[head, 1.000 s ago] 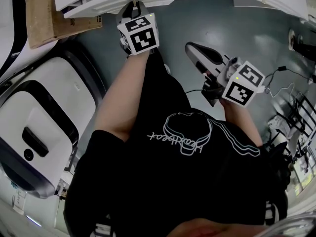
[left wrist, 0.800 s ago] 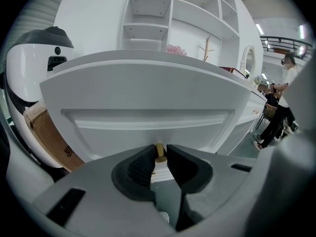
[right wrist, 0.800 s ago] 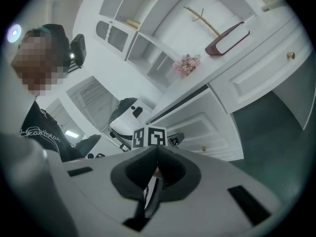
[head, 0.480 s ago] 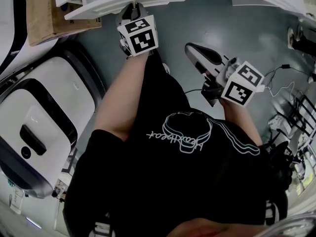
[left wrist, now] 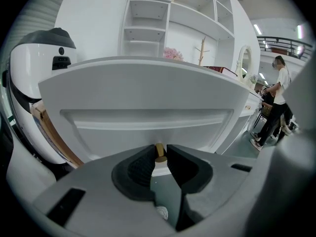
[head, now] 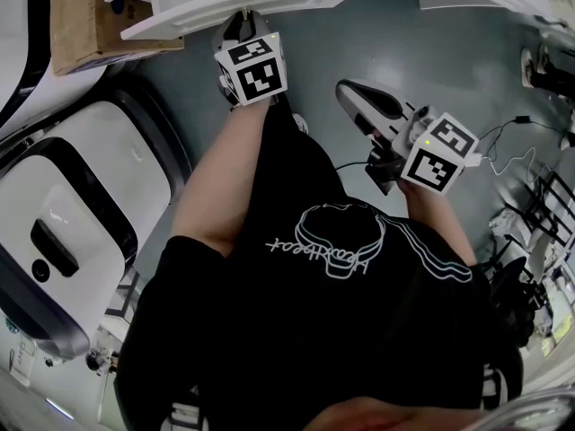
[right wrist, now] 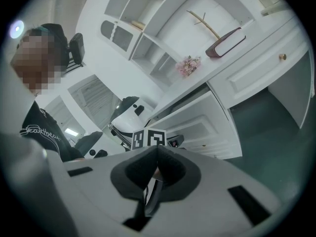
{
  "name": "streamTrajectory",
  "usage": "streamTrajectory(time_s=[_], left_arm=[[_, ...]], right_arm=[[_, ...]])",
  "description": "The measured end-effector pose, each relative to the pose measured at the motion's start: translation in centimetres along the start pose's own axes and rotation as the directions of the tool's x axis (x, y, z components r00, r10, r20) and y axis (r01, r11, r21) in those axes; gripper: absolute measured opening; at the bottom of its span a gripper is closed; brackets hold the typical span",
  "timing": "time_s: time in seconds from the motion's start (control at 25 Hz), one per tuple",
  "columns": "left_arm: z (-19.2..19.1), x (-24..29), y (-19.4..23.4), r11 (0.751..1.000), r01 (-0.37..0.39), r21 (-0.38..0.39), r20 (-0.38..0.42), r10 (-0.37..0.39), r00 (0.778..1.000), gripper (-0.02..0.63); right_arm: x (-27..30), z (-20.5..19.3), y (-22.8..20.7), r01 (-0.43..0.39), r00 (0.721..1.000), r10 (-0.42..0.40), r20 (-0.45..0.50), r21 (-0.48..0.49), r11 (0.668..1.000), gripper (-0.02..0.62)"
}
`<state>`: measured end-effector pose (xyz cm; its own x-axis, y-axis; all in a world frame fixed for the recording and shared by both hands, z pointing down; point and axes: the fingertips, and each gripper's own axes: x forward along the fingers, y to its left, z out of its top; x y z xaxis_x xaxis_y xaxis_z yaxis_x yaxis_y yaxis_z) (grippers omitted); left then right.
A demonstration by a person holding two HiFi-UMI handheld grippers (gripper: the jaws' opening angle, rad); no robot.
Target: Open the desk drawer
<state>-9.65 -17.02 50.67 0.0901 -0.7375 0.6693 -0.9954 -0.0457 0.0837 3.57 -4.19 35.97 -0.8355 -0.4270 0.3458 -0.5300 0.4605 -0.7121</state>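
The white desk drawer (head: pixel 243 3) stands pulled out from the desk at the top of the head view. Its panelled front (left wrist: pixel 148 102) fills the left gripper view. My left gripper (head: pixel 241 23) is shut on the drawer's small brass knob (left wrist: pixel 159 152), which sits pinched between the dark pads. My right gripper (head: pixel 352 92) hangs over the grey floor to the right, away from the drawer, shut with nothing in it. In the right gripper view the pulled-out drawer (right wrist: pixel 197 125) shows below the desk top, with the left gripper's marker cube (right wrist: pixel 148 138) in front of it.
A cardboard box (head: pixel 76 21) leans left of the drawer. A large white rounded machine (head: pixel 72 232) stands on the floor at the left. Cables (head: pixel 521 133) trail across the floor at the right. A person (left wrist: pixel 276 102) stands farther along the desk.
The head view has shifted a little, so the white machine sits lower and further left. The left gripper stays on the knob and the right gripper has not moved.
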Motion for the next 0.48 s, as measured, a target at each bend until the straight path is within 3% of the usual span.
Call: streamTrajectory(time_s=[0.48], left_arm=[[-2.2,0.2,-0.3,1.000,0.013,0.012,-0.018,-0.013,1.000,0.078]], right_arm=[[-0.3,0.2,-0.4,0.011,1.000,-0.010,0.021,-0.023,1.000,0.006]])
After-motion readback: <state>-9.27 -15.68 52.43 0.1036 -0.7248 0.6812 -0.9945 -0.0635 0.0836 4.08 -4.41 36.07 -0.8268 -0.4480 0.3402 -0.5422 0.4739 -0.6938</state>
